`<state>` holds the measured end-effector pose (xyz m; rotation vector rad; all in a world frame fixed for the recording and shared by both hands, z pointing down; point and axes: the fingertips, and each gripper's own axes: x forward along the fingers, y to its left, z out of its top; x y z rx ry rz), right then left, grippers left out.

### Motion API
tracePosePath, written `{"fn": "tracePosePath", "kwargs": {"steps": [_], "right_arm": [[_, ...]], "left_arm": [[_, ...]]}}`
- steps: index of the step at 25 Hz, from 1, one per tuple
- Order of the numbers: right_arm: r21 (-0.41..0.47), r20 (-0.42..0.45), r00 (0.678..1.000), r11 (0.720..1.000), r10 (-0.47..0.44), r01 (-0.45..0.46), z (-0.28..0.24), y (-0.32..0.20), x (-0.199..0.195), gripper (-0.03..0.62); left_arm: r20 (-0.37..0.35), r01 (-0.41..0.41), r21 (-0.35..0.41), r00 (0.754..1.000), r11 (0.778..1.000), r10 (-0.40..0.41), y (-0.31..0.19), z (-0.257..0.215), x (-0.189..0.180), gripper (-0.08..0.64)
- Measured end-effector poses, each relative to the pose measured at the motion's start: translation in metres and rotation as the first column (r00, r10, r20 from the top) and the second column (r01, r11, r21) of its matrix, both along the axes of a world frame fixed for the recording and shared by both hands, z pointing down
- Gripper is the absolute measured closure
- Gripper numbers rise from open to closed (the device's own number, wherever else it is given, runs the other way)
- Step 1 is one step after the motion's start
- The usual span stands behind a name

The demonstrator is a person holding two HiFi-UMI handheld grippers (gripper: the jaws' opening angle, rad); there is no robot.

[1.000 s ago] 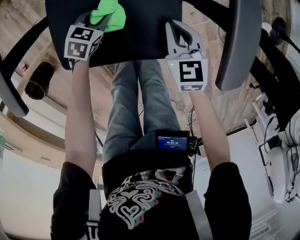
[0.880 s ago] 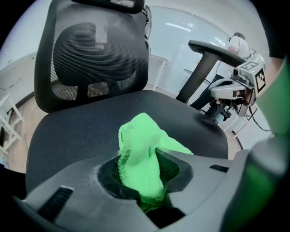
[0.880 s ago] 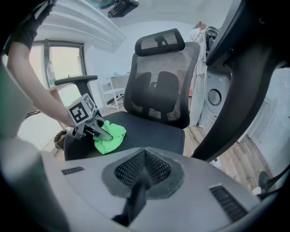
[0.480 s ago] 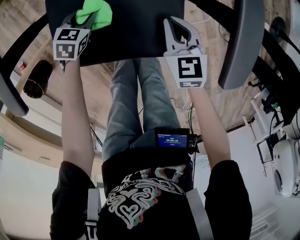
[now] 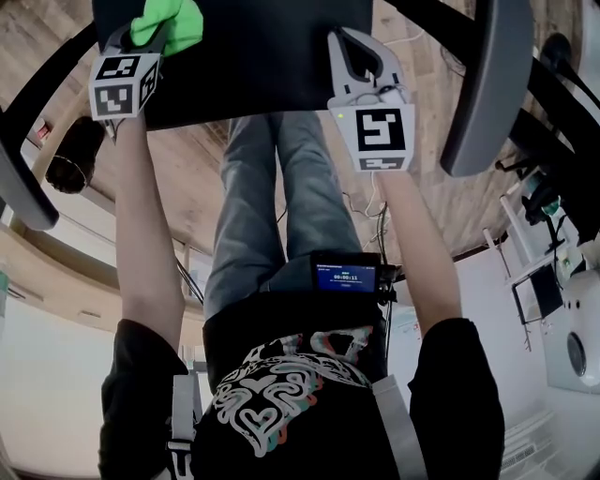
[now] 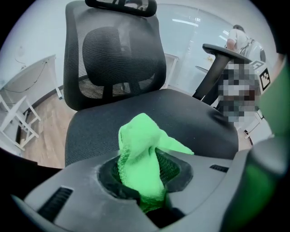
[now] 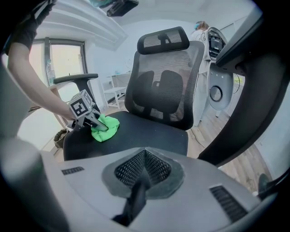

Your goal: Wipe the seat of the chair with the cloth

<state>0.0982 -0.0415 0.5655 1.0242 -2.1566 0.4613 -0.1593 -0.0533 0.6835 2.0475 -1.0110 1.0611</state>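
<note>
The black chair seat fills the top of the head view, in front of the person's legs. My left gripper is over the seat's left side, shut on a bright green cloth that lies on the seat. In the left gripper view the cloth bunches up out of the jaws, with the seat and mesh backrest beyond. My right gripper is over the seat's right front, shut and empty. The right gripper view shows its pads meeting, and the left gripper pressing the cloth onto the seat.
Curved armrests flank the seat, one on the right and one on the left. A dark bin stands on the wooden floor to the left. White equipment and cables lie to the right. A white rack stands beside the chair.
My left gripper has slid the green cloth leftward and farther across the seat. The right gripper has stayed almost where it was.
</note>
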Motion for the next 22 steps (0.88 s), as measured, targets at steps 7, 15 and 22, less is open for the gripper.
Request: {"fn": "tracePosePath", "kwargs": {"steps": [7,15,22], "right_arm": [[-0.002,0.003,1.0,1.0,0.0,0.0,-0.001,-0.0016,-0.0028,0.591],[0.002,0.0,1.0,1.0,-0.004,0.004,-0.0013,-0.0054,-0.0019,0.591],[-0.013,0.004,1.0,1.0,-0.001,0.001,0.0026,0.0001,-0.0031,0.591]], "left_arm": [[0.015,0.021,-0.008,1.0,1.0,-0.021,-0.0004,0.0001,-0.0063,0.463],[0.024,0.03,-0.009,0.999,1.0,-0.029,-0.0013,0.0006,-0.0078,0.463],[0.02,0.036,-0.019,0.999,0.999,-0.036,-0.0009,0.0021,-0.0092,0.463]]}}
